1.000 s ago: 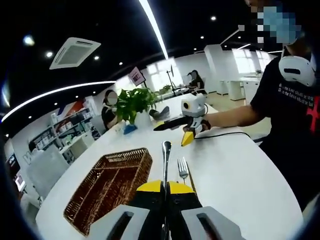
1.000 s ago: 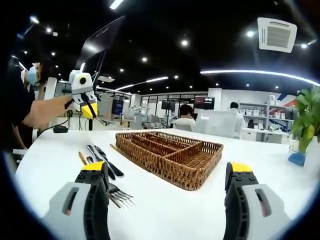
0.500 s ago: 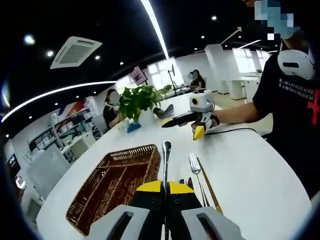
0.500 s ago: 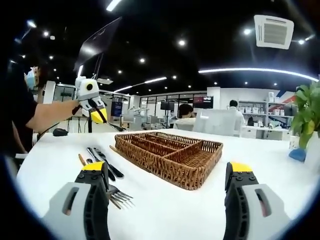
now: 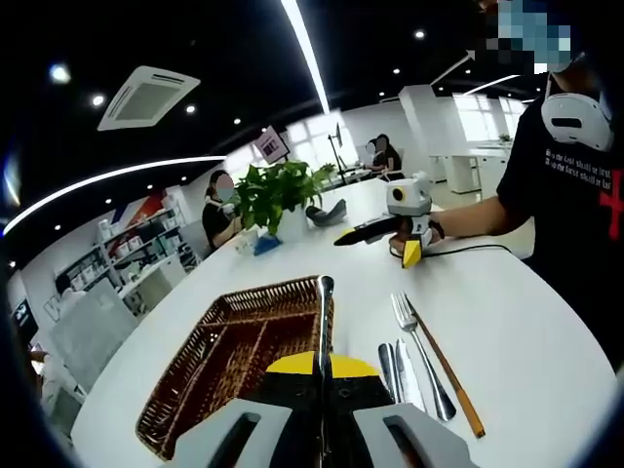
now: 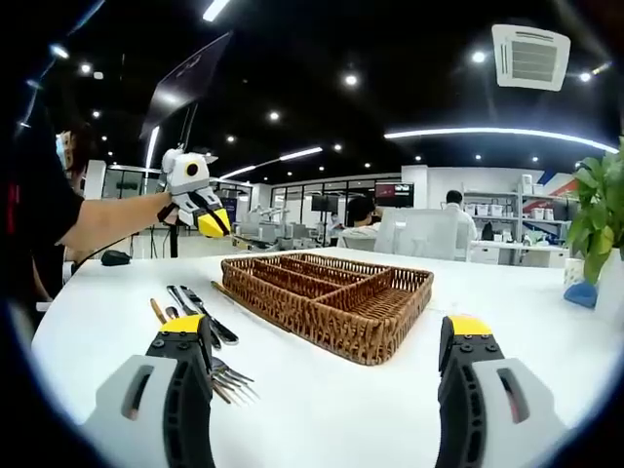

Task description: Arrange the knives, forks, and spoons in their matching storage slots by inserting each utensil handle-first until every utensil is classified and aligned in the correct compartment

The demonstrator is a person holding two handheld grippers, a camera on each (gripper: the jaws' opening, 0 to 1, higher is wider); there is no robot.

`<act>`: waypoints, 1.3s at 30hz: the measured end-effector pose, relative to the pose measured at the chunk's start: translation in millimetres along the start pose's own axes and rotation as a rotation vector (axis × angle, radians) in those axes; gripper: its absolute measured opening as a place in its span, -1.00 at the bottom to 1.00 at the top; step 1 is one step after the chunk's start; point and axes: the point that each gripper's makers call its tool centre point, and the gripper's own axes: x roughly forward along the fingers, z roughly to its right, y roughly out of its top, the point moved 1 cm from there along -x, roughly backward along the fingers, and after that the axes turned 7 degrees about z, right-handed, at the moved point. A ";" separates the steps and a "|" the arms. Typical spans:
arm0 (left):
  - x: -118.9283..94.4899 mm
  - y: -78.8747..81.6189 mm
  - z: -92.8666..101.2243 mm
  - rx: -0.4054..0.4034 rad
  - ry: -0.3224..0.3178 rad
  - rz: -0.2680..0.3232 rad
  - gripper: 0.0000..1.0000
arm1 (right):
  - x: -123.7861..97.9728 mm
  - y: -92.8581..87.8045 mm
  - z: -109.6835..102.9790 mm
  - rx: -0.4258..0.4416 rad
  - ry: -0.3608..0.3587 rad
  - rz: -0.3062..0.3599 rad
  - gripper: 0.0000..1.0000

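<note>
Utensils: one spoon, clamped between the closed jaws of the left tool, its bowl end pointing away over the near edge of the wicker tray. Loose cutlery on the white surface just beside the tray: a fork, a knife, a second dark-handled piece, and a wooden-handled stick, lying roughly parallel.

Wicker tray: rectangular, brown woven, divided into long compartments; contents cannot be told.

Right tool: jaws spread wide, holding nothing, low over the surface facing the tray, its left jaw above the fork tines and beside the dark-handled knives.

Potted plant: on the surface beyond the tray's far end.

Person in black shirt: beside the surface, holding both tools.
</note>
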 end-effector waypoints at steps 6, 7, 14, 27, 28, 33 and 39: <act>5.9 -7.3 -17.4 -0.009 -0.005 -0.003 -1.00 | 1.2 -2.2 1.1 0.018 -0.004 -0.004 1.00; 7.1 -8.6 -20.9 -0.011 -0.003 -0.001 -1.00 | 1.6 -1.5 0.7 0.022 -0.005 0.000 1.00; 14.8 -11.6 -38.2 0.001 -0.003 0.009 -1.00 | 6.1 -2.5 4.8 0.056 -0.016 -0.007 1.00; 18.9 -22.4 -79.7 0.005 -0.010 0.002 -1.00 | 14.9 -2.4 17.8 0.075 -0.028 -0.032 1.00; 19.2 -24.1 -83.8 0.005 -0.011 0.001 -1.00 | 16.9 -1.4 17.9 0.075 -0.024 -0.035 1.00; 21.3 -33.0 -97.4 0.002 -0.016 -0.007 -1.00 | 20.2 0.7 22.5 0.080 -0.025 -0.036 1.00; 27.1 -37.1 -111.2 -0.001 -0.021 -0.003 -1.00 | 27.1 4.0 33.1 0.093 -0.028 -0.031 1.00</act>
